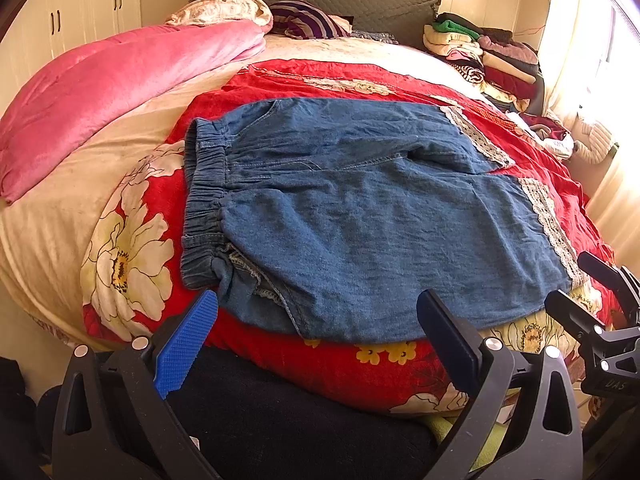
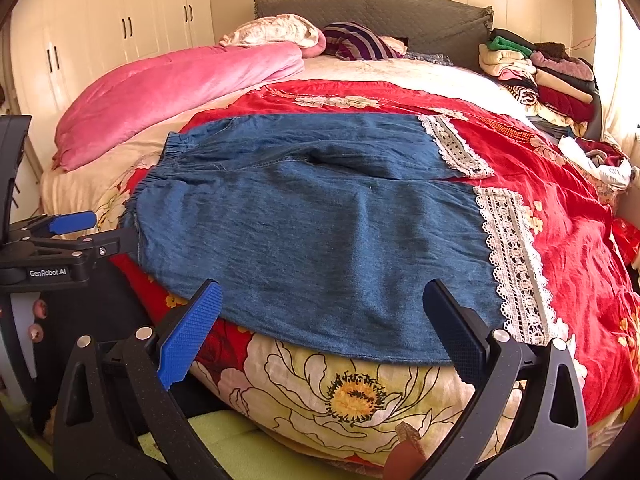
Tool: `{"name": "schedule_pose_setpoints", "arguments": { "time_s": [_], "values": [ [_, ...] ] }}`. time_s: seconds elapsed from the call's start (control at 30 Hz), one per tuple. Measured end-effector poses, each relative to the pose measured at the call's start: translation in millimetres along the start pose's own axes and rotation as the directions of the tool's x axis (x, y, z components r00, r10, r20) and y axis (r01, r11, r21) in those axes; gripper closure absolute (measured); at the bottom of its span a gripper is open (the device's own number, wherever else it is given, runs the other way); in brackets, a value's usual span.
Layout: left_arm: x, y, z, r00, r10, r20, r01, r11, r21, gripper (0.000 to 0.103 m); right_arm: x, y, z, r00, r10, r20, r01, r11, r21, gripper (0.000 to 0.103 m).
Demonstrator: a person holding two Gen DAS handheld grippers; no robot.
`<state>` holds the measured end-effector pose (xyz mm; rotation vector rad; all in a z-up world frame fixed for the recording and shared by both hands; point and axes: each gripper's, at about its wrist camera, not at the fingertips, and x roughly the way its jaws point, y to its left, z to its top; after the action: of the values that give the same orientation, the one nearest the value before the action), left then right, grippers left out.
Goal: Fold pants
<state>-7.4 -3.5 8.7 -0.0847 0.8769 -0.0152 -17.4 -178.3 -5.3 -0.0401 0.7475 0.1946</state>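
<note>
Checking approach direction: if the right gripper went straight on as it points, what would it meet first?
Most likely the near edge of the denim pants, lying flat on the red floral quilt. The right gripper has its jaws open; depth is uncertain.

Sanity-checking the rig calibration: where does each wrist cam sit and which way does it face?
Left wrist: at the bed's near edge by the elastic waistband, facing the headboard; open left gripper in front, right gripper at the side.
Right wrist: further toward the lace hems, same heading; open right gripper in front, left gripper at the side.
Shared: denim pants, red floral quilt, pink duvet.
</note>
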Motion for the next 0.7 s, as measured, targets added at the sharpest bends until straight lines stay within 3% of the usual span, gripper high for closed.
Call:
{"name": "schedule_pose_setpoints", "arguments": {
  "time_s": [0.37,0.7],
  "values": [
    [3.7,2.9,0.3,1.000,0.004,-0.007,-0.004,1.000,-0.006,0.004,5.6,1.6,7.4,1.000,0.012,0.008,-0.012,1.000,0.003,0.008],
    [18.1,25.9,15.6,1.000,0.023,-0.012,-0.023,0.999,-0.040,0.004,30.9,12.2,43.6,0.999,0.042,0.019,-0.041,0.998,-0.050,0.008]
  ]
}}
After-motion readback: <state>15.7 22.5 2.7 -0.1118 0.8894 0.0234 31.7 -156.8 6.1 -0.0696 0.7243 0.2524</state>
